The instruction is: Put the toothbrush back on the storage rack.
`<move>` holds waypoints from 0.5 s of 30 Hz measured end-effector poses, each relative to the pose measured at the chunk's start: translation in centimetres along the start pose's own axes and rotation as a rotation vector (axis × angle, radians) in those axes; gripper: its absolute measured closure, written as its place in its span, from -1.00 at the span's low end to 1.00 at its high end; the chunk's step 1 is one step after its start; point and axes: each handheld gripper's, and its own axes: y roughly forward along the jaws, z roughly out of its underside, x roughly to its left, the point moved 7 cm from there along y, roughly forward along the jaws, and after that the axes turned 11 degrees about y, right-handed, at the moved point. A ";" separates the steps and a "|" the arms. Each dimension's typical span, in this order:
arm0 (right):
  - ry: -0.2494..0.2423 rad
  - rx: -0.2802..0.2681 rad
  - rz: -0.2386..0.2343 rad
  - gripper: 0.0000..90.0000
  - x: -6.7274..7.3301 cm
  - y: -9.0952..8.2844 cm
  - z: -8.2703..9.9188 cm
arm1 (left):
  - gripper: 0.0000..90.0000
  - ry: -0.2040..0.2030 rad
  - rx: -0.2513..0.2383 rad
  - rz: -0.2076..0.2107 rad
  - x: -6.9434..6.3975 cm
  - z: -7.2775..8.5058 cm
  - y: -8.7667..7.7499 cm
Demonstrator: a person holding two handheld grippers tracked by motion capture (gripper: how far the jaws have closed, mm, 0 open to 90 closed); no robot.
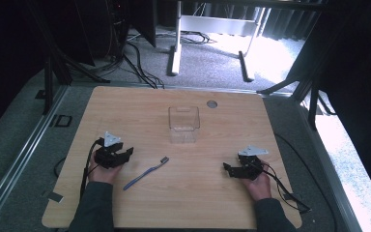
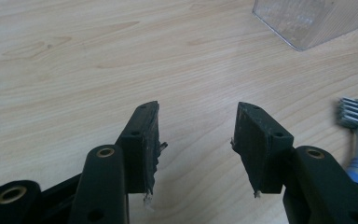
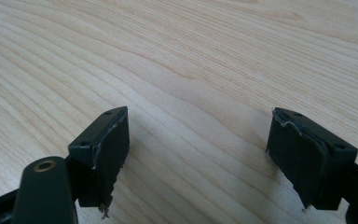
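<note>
Now, table: a light wooden table (image 1: pixel 188 203) with rounded corners, seen from above, with grey floor all around it
Toothbrush: a blue toothbrush (image 1: pixel 146 173) lies flat on the table, near the front and a bit left of the middle; its bristle end points up and to the right, toward the clear box
Toothbrush close up: in the left gripper view the brush head and part of the blue handle (image 2: pixel 355 135) lie on the wood just beside the right jaw, not touching it
Clear box: a see-through plastic box (image 1: pixel 184 124) stands upright in the middle of the table, farther back than the toothbrush and well apart from both grippers; one corner of it (image 2: pixel 307 21) shows at the top of the left gripper view
Left gripper: the left gripper (image 1: pixel 125 152) sits low over the table at the left, held by a hand; its tips point toward the toothbrush; its jaws are spread wide with bare wood between them (image 2: pixel 197 140)
Right gripper: the right gripper (image 1: pixel 228 169) sits low over the table at the right, held by the other hand; its jaws are spread wide too, with bare wood between them (image 3: pixel 198 154)
Hole: a small round grey hole cover (image 1: pixel 212 104) sits near the back edge of the table
Cables: a black cable (image 1: pixel 290 193) trails from the right gripper across the table
</note>
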 end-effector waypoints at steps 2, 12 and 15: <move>-0.001 0.000 0.000 -0.54 0.0 0.0 0.0 | 0.13 -0.022 0.003 0.008 -0.1 0.1 -0.2; -0.001 0.000 0.000 -0.54 0.0 0.0 0.0 | 0.14 0.014 -0.007 0.021 -1.1 -0.9 -1.3; -0.001 0.000 -0.001 -0.54 0.0 0.0 0.0 | 0.15 0.027 0.007 0.028 -1.6 -1.3 -1.8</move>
